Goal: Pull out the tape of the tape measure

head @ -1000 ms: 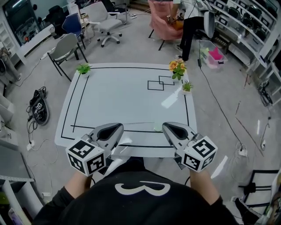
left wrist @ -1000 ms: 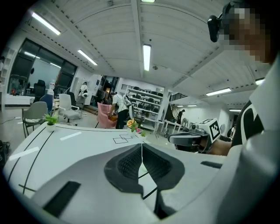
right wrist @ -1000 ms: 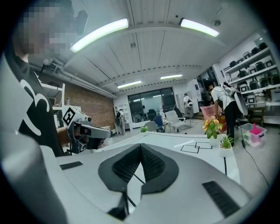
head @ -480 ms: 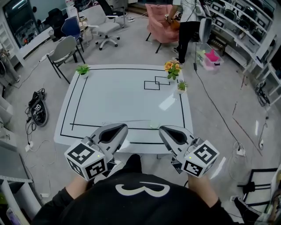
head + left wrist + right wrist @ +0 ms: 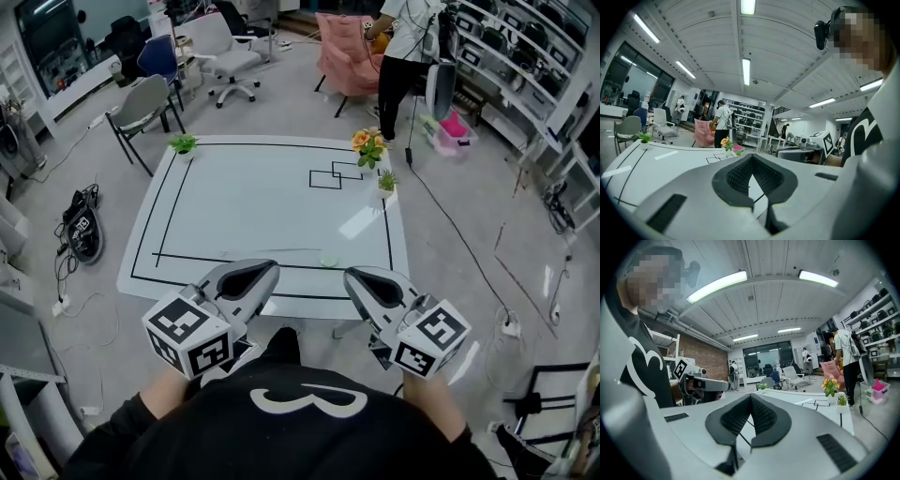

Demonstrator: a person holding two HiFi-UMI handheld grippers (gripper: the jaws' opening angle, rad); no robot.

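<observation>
The tape measure (image 5: 328,261) is a small pale round case lying on the white table (image 5: 253,206) near its front edge. A thin strip of tape (image 5: 272,251) runs left from it along the black line. My left gripper (image 5: 268,269) and right gripper (image 5: 351,275) are held side by side close to my body, above the table's near edge and short of the case. Both are shut with nothing between the jaws. In the left gripper view the pads (image 5: 740,176) meet at the tip. The right gripper view shows its pads (image 5: 761,417) closed the same way.
An orange flower pot (image 5: 367,143) and a small green plant (image 5: 385,181) stand at the table's far right, and another green plant (image 5: 183,144) stands at the far left corner. Chairs (image 5: 141,103) and a standing person (image 5: 403,47) are beyond the table. Cables lie on the floor (image 5: 80,234).
Both grippers have risen a little and drawn back from the table's edge, still shut and empty. The tape measure has not moved.
</observation>
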